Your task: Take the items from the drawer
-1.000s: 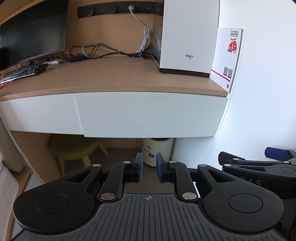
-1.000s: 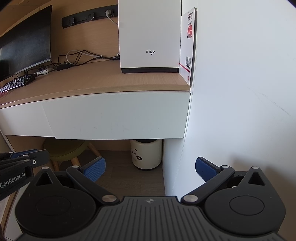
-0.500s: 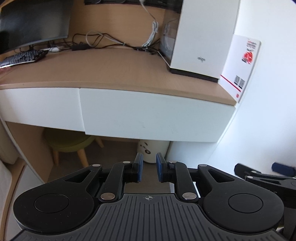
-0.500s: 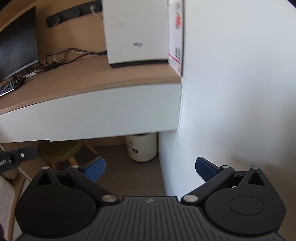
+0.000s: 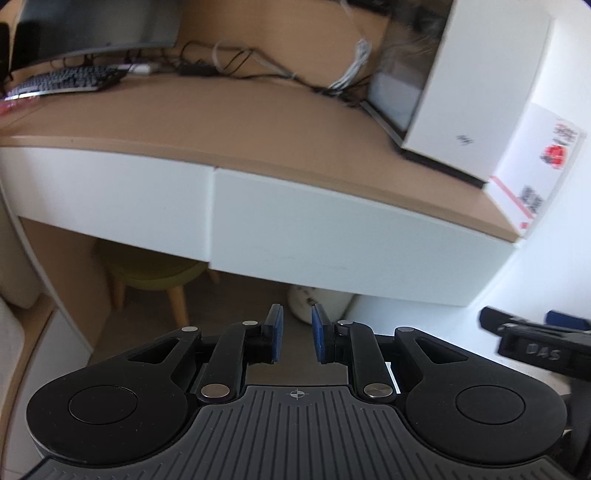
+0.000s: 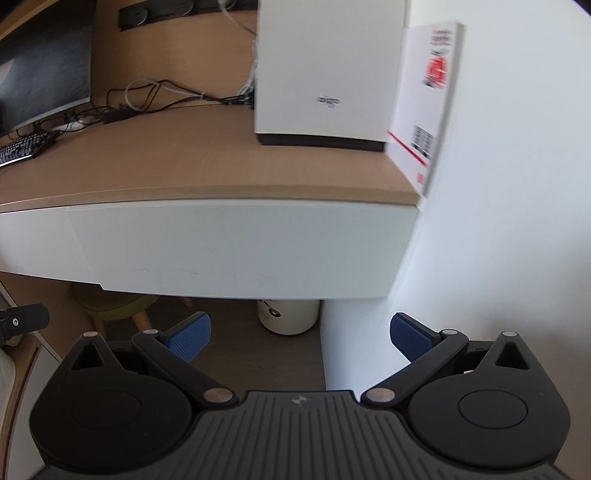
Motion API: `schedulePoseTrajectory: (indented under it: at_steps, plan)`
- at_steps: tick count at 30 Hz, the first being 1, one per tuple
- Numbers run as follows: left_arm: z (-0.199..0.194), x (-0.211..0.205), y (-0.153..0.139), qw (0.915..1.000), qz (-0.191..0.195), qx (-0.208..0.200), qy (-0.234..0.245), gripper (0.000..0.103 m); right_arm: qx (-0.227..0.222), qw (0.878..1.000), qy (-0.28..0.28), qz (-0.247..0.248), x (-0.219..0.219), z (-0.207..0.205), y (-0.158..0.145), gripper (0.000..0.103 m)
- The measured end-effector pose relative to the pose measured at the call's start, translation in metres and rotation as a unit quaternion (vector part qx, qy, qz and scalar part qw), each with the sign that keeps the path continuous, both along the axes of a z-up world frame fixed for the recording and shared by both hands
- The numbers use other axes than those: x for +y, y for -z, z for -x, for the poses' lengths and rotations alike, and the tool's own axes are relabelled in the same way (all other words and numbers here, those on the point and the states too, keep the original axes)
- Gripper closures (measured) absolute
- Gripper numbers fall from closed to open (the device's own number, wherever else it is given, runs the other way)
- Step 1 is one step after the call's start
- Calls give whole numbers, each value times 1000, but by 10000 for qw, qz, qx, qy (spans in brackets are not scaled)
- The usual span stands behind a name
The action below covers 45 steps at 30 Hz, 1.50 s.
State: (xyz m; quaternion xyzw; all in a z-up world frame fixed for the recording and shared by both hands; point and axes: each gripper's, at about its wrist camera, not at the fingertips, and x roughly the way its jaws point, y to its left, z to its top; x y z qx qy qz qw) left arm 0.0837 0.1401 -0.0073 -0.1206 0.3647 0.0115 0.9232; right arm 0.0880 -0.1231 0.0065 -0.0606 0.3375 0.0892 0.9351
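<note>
Two white drawers under the desk (image 5: 184, 122), both shut, fronts flush; right drawer (image 6: 236, 247) wider, ending at the white wall (image 6: 517, 221).

Left gripper (image 5: 296, 334): jaws nearly closed, narrow gap, nothing between blue pads; held short of the right drawer, aimed below its lower edge. Right gripper (image 6: 299, 332): jaws spread wide, empty; also short of that drawer front, near its wall end.

On the desk: monitor (image 5: 96, 26), keyboard (image 5: 62, 79), cables (image 5: 258, 66), white box (image 6: 328, 70) at the right, card (image 6: 424, 103) leaning against the wall.

Below: green stool (image 5: 155, 273), white bin (image 6: 288, 315).

Drawer contents hidden.
</note>
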Motion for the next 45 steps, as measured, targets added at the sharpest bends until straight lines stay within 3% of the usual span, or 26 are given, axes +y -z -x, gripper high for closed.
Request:
schedulePoseTrajectory:
  at_steps: [4, 9, 12, 15, 20, 24, 27, 30, 34, 45]
  plan:
    - [-37, 30, -2, 9994, 180, 250, -169, 84, 4, 9999, 9, 163, 27, -15, -6, 0]
    - [-79, 72, -15, 9995, 258, -96, -126, 84, -254, 9992, -78, 303, 51, -31, -30, 0]
    - [-100, 98, -11, 9983, 522, -162, -221, 84, -334, 9987, -20, 391, 60, -42, -38, 0]
    - [-117, 119, -9, 9960, 866, -194, -138, 84, -7, 9986, 276, 443, 68, -54, -34, 0]
    - [-142, 129, -2, 9953, 952, -181, 80, 84, 230, 9972, 342, 628, 88, -57, -26, 0]
    - [-148, 137, 3, 9906, 1365, -42, -66, 84, 208, 9955, -127, 911, 103, -58, -27, 0]
    - [-152, 133, 5, 9917, 1276, -46, -176, 84, 161, 9939, -443, 1001, 108, -64, -22, 0]
    - [-158, 131, 7, 9893, 1447, -19, -188, 84, 336, 9914, -659, 1079, 109, -72, -19, 0]
    - [-160, 126, 7, 9925, 1221, -39, -102, 84, 308, 9916, -755, 1002, 101, -76, -18, 0]
    - [-160, 128, 13, 9908, 1285, 277, -327, 78, 463, 9939, -841, 539, 109, -106, -23, 0]
